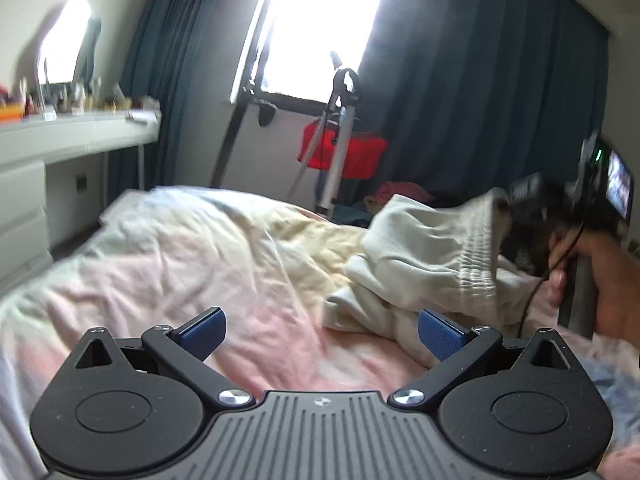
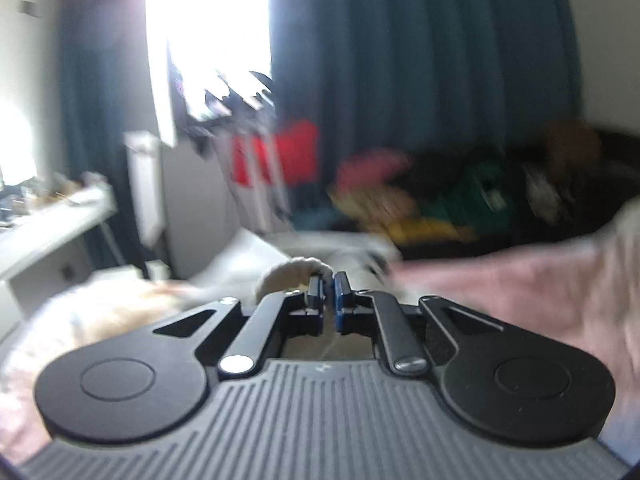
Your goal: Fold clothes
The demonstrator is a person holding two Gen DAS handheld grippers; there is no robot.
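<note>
Two claws are at work over a bed (image 1: 168, 264) with a rumpled pink and pale yellow cover. In the left wrist view, the left claw (image 1: 322, 334) sits at the bottom centre, its blue pads (image 1: 202, 334) spread wide with nothing between them, above the pink cover. Right of centre in that frame lies a cream garment (image 1: 432, 264), bunched in a heap on the bed, its ribbed band lifted toward the right edge. There the right claw (image 1: 516, 216) meets the raised band, held by a hand (image 1: 600, 276) at the far right; motion blur hides the exact contact.

In the right wrist view, the right claw (image 2: 329, 286) is at centre, its pads pressed nearly together on a cream fold of the garment (image 2: 288, 274) that rises just left of the tips. Most of this frame is smeared by blur.

Dark curtains (image 1: 480, 80) fill the upper right of the left wrist view, a bright window (image 1: 320, 28) the top centre, and a white tabletop (image 1: 76, 132) with small items stands at the left.
</note>
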